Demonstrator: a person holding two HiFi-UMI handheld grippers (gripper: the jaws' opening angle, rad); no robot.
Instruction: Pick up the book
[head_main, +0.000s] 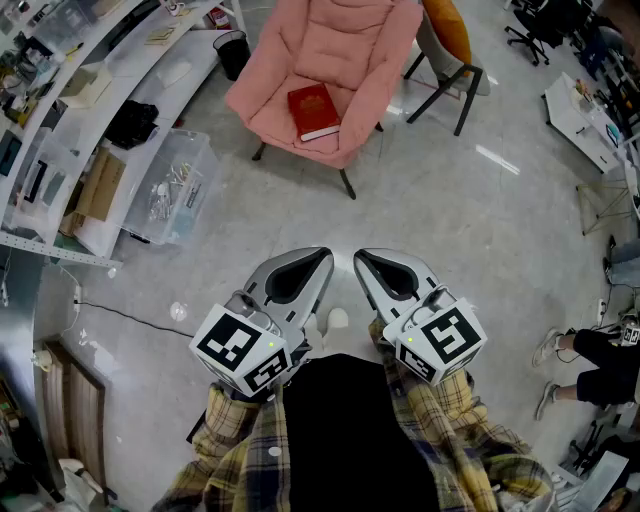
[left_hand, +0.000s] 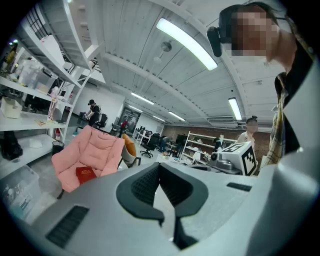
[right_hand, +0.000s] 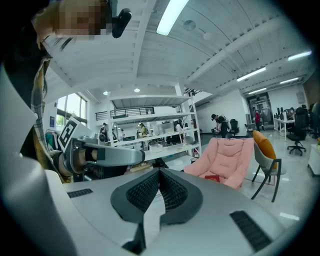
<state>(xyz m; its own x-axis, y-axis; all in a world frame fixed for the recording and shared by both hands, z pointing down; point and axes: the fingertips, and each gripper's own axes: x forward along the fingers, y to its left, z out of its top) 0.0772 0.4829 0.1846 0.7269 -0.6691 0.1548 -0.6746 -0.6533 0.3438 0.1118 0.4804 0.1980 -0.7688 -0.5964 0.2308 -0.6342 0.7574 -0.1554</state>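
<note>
A red book lies flat on the seat of a pink padded chair at the top of the head view. It also shows small in the left gripper view, the book on the chair, and in the right gripper view, the book on the chair. My left gripper and right gripper are held side by side close to my body, far short of the chair. Both are shut with nothing between their tips.
A clear plastic bin and white shelving stand at the left. An orange-cushioned black chair is beside the pink one. A black bin stands behind it. A seated person's legs are at the right edge. A cable crosses the floor.
</note>
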